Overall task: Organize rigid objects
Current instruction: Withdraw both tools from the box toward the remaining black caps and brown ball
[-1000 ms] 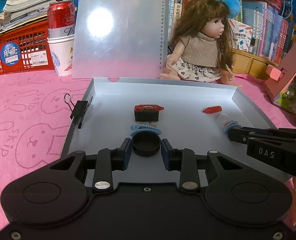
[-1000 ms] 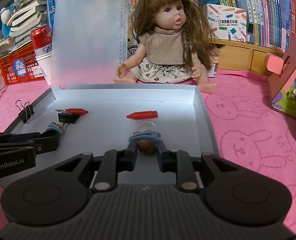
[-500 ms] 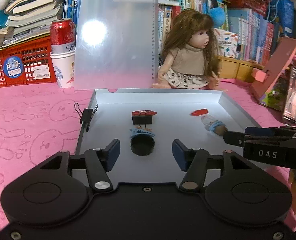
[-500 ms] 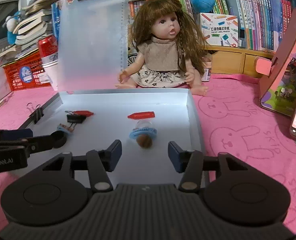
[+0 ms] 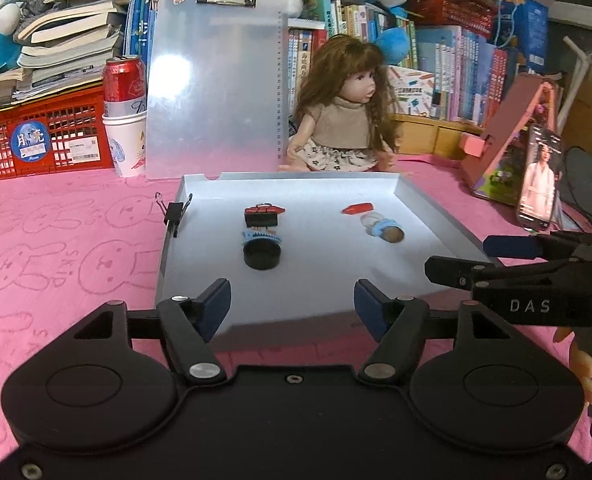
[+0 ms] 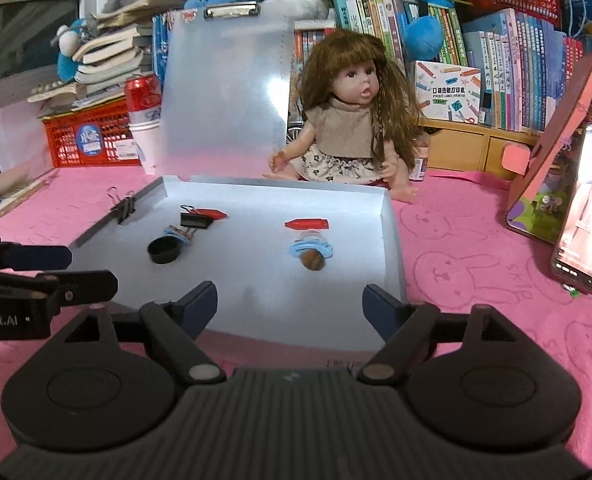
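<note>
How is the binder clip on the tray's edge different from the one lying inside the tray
The binder clip on the edge is clamped upright onto the tray left wall; the binder clip inside lies loose on the floor. The edge one stands alone; the inside one sits against a red cap. Both are black with wire handles.

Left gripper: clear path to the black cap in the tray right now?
Probably yes. The black cap lies straight ahead of the left gripper on the tray, nothing between them. Its jaws are opening, empty; only a blue clip touches the cap's far side.
</note>
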Available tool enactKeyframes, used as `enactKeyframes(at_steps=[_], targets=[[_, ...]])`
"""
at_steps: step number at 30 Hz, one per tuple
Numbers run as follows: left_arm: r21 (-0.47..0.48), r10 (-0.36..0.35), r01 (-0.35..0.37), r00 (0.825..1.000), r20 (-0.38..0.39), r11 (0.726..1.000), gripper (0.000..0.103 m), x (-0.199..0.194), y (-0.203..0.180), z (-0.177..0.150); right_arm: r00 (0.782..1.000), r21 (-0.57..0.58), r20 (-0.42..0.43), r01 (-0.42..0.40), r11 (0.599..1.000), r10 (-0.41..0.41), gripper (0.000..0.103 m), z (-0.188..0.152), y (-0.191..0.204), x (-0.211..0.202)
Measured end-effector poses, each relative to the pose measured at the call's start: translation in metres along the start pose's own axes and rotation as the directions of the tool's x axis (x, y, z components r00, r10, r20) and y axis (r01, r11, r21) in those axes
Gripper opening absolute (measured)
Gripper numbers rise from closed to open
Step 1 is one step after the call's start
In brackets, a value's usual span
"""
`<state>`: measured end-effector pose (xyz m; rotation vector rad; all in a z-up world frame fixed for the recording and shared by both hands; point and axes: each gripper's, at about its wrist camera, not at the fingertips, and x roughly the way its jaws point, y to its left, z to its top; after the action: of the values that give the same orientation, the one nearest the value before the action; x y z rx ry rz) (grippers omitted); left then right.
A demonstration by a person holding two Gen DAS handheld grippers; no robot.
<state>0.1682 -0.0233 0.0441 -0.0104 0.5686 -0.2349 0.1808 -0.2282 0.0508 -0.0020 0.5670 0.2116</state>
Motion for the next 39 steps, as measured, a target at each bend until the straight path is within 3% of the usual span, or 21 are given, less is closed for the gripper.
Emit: enactKeyframes(at_steps=[15,31,39], targets=[[0.002,-0.043,0.043,0.999,0.009,0.999,0.072,-0.059,-0.009,-0.043,0.999,-0.003,0.022,-0.025,1.0,0.025,0.092,-0.032,0.008,-0.057],[0.046,-0.058,0.061,0.995,-0.075,0.997,0.072,-0.067,-0.015,-0.087,0.998,-0.001,0.039,-0.052,0.999,0.052,0.094,-0.079,0.009,-0.091],[0.051,-0.08,0.082,0.996,-0.047,0.995,0.072,-0.074,-0.015,-0.094,0.997,-0.06,0.04,-0.07,0.996,0.072,0.095,-0.093,0.013,-0.103]])
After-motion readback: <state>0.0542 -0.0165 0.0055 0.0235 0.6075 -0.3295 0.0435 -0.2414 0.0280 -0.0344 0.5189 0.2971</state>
